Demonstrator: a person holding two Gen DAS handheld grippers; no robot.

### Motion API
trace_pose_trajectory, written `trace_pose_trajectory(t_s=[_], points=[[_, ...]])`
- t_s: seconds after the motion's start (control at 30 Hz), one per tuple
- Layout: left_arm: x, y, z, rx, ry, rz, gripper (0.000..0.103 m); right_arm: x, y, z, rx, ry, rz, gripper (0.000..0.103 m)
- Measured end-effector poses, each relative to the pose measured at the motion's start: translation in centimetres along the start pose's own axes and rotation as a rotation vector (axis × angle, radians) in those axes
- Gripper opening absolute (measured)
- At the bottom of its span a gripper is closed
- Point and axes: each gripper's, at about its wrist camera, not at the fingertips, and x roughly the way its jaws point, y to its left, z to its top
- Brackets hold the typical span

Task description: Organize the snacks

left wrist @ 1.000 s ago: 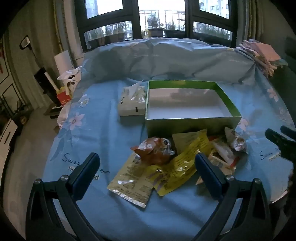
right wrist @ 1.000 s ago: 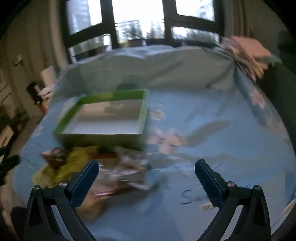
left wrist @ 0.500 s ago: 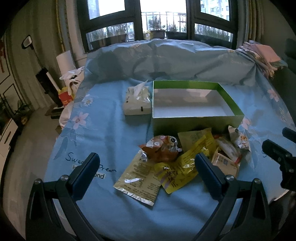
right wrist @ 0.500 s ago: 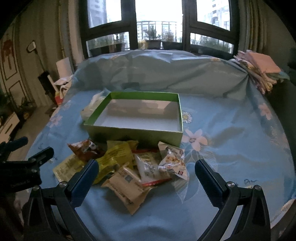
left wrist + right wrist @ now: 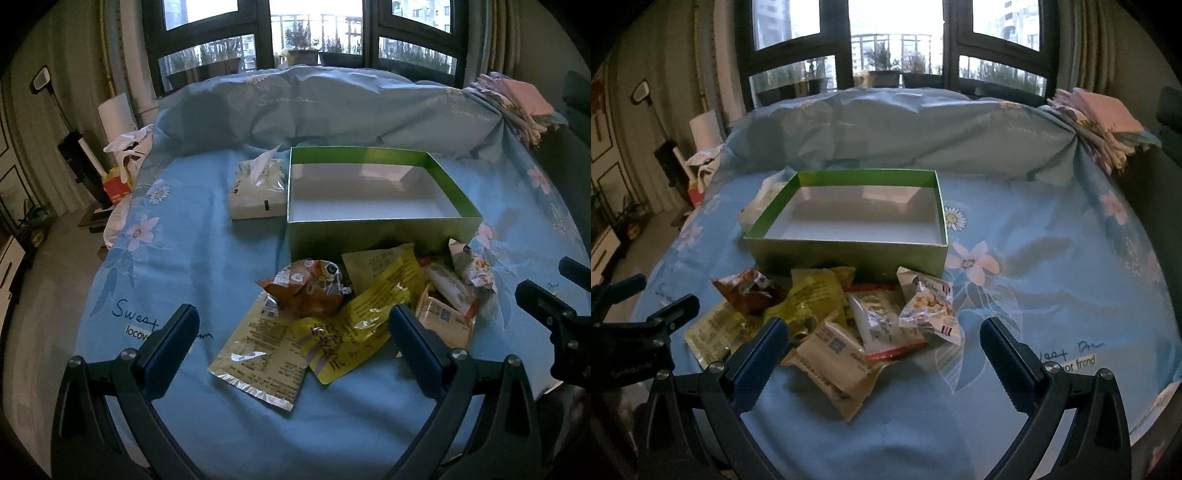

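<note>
Hand-held gripper (image 5: 882, 338) (spread wide) above crinkly foil snack packets (image 5: 827, 317), rectangular green box (image 5: 849, 251).

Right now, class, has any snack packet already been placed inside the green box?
No: the green box shows only its bare white floor, and the snack packets all lie on the blue cloth in front of it.

A home bedroom: a bed (image 5: 207, 236) spread with a blue flowered sheet, a rolled duvet (image 5: 332, 110) along its far side, and folded laundry (image 5: 1104, 125) stacked at one corner. Tall dark-framed windows (image 5: 897, 37) look onto a balcony with potted plants (image 5: 299, 55) and apartment towers beyond.
</note>
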Motion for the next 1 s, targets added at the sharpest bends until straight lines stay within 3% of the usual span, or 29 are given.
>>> trace_pose_trajectory(t_s=[1.0], points=[[0.96, -0.36, -0.49, 0.013, 0.024, -0.015, 0.103, 0.87, 0.45, -0.17, 0.014, 0.019, 0.028, 0.103]])
